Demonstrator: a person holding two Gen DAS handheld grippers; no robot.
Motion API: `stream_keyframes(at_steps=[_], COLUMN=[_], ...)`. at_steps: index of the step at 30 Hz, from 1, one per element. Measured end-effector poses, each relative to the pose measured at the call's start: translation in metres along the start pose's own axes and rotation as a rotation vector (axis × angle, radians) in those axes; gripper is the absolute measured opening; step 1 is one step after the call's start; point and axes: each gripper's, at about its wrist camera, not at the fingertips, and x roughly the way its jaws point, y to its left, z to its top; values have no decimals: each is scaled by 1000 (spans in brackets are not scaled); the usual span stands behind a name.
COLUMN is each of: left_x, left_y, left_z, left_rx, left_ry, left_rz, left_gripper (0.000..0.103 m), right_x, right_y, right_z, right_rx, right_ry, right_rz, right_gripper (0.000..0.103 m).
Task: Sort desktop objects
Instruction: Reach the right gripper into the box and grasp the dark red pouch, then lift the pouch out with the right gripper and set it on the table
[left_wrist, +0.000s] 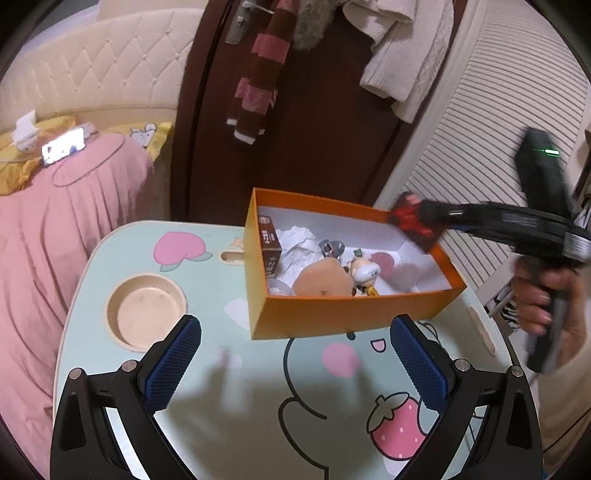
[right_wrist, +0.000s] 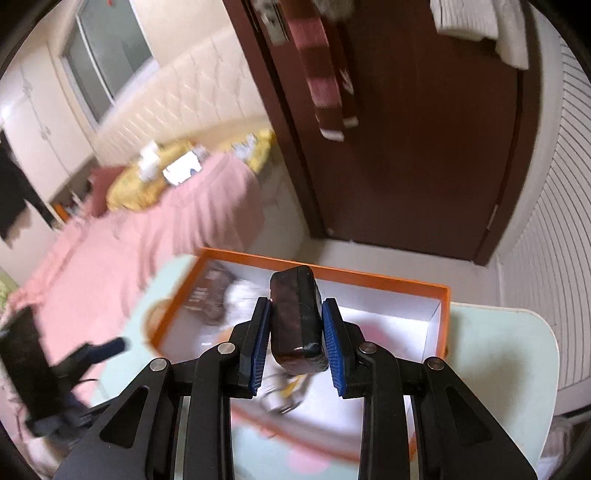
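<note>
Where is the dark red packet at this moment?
The dark red packet is clamped in the right gripper, held above the far right end of the orange box; the left view shows it over that corner.

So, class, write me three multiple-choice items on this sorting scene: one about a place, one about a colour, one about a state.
1. Where does the brown carton lie?
A. In the table's round recess
B. Inside the box, at its left wall
C. On the bed

2. What colour is the outside of the box?
A. Orange
B. Green
C. Black

3. How is the right gripper?
A. Open and empty
B. Shut on a dark red object
C. Shut on a toy figure

Answers: 1 B, the carton leans along the left inner wall; 2 A, the outer walls are orange; 3 B, both pads press the dark red object above the box, while the left gripper is open.
</note>
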Motion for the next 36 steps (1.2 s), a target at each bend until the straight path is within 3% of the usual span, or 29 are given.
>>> stream_keyframes(at_steps=[5,13,21,26,28,30,31,32,36], left_x=[2,-1,-3,-1,0,2,4,8,44], left_y=[2,-2,-14,-28,-39,-52,-61,-69,-94], left_z=[-5,-7,-1,14,27,41,48,54,74], left_rx=[-8,-18,10,53,98,149,179,209,284], left_ry=[21,19,13,18,11,1,-4,2,113], left_rz=[13,34,39,31,47,48,42,35,14], left_gripper=[102,102,102,102,102,102,97,89,70], right_x=[-29,-7,4,9,2,-13,-22,-31,-51], right_y=[26,39,35,31,30,28,25,21,-1], right_z=[-38,-107,-126,-136,-135,-132,-131,-130,-129], right_rx=[-27,-11,5,14,20,23,33,55,147], right_ry=[-17,69,81,114,69,-23,-79,-139,-254], right_rz=[50,22,31,57,72,74,73,70,71], right_gripper=[30,29,29,35,39,54,72,82,82])
